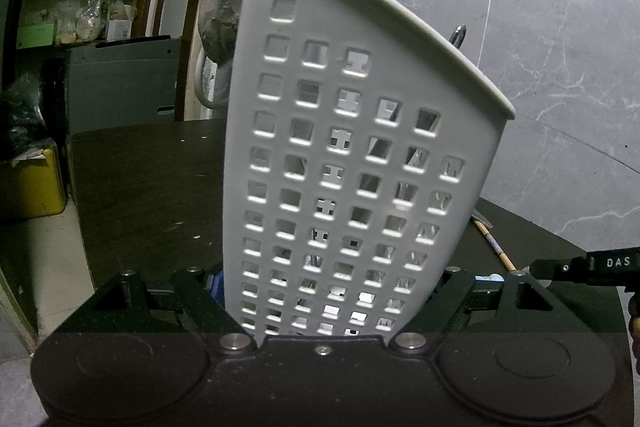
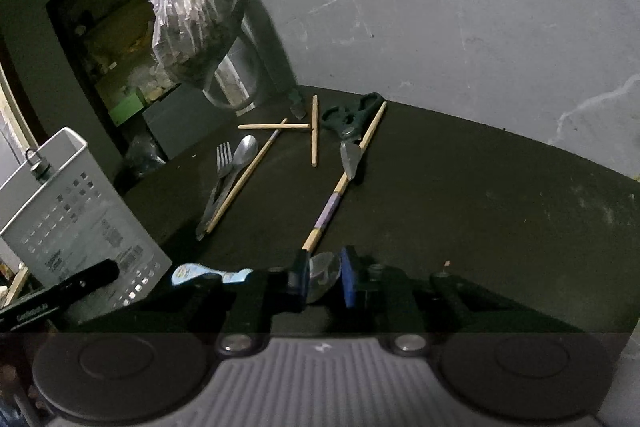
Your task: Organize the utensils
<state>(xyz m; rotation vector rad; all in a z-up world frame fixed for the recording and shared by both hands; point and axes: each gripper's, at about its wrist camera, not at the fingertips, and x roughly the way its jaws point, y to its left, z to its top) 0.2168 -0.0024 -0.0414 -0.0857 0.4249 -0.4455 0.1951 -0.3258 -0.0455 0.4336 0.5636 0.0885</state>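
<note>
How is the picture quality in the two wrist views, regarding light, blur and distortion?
Left wrist view: the white perforated plastic holder is bright and sharp, the dark table dim, and fisheye curvature bends the wall seams. Right wrist view: darker and softer; the hanging plastic bag is smeared, while the wooden chopsticks remain readable.

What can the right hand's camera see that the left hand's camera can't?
Only the right wrist view shows the scissors, fork, spoon and the right gripper closed on a shiny metal utensil. Only the left wrist view shows the left gripper clamping the holder's base. Both show the white perforated utensil holder, a chopstick and the dark table.
</note>
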